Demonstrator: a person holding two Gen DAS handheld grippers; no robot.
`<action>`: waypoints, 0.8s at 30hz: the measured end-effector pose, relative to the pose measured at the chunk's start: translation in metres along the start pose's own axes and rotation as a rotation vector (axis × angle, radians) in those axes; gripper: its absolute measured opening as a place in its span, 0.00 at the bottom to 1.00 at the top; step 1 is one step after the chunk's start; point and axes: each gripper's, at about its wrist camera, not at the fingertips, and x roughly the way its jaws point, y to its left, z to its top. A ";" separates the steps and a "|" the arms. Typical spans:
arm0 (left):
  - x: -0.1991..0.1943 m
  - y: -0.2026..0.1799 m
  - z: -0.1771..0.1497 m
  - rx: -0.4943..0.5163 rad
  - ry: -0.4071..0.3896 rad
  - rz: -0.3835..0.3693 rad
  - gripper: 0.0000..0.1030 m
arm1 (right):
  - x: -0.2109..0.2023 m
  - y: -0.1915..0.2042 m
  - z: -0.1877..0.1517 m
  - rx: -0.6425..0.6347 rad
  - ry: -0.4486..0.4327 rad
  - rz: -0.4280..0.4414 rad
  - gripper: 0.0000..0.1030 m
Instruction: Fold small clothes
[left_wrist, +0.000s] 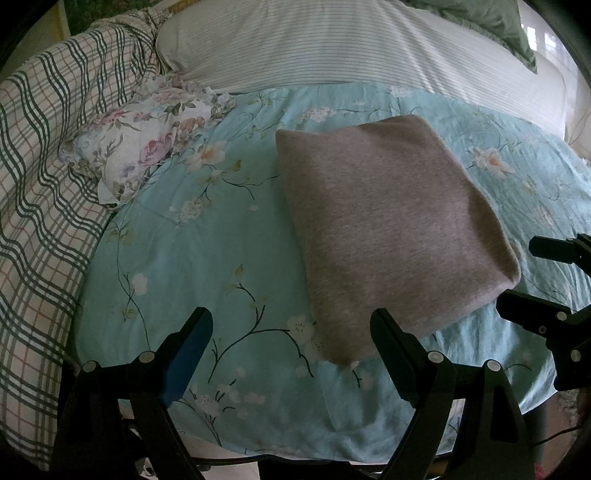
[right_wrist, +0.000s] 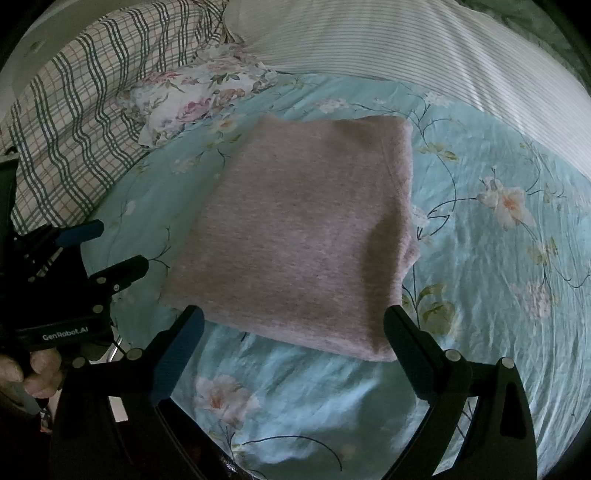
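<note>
A grey-pink knit garment (left_wrist: 388, 229) lies folded into a flat rectangle on the light blue floral bedsheet (left_wrist: 192, 258). It also shows in the right wrist view (right_wrist: 295, 236). My left gripper (left_wrist: 291, 325) is open and empty, just in front of the garment's near left corner. My right gripper (right_wrist: 293, 321) is open and empty, its fingers either side of the garment's near edge. The right gripper also shows at the right of the left wrist view (left_wrist: 517, 275), and the left gripper at the left of the right wrist view (right_wrist: 118, 245).
A floral pillow (left_wrist: 147, 147) lies at the back left. A green plaid quilt (left_wrist: 44, 177) is heaped along the left. A striped white pillow (left_wrist: 332, 40) lies across the back. The bed's front edge is near both grippers.
</note>
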 end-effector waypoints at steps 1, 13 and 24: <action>0.000 0.000 0.000 0.000 0.000 -0.001 0.85 | 0.000 0.000 0.000 -0.001 0.000 0.001 0.95; -0.003 -0.001 0.003 0.002 -0.004 0.000 0.85 | -0.002 -0.005 0.008 -0.001 -0.010 -0.002 0.95; 0.004 -0.002 0.008 -0.006 -0.001 -0.003 0.86 | 0.006 -0.016 0.018 0.016 -0.010 0.004 0.95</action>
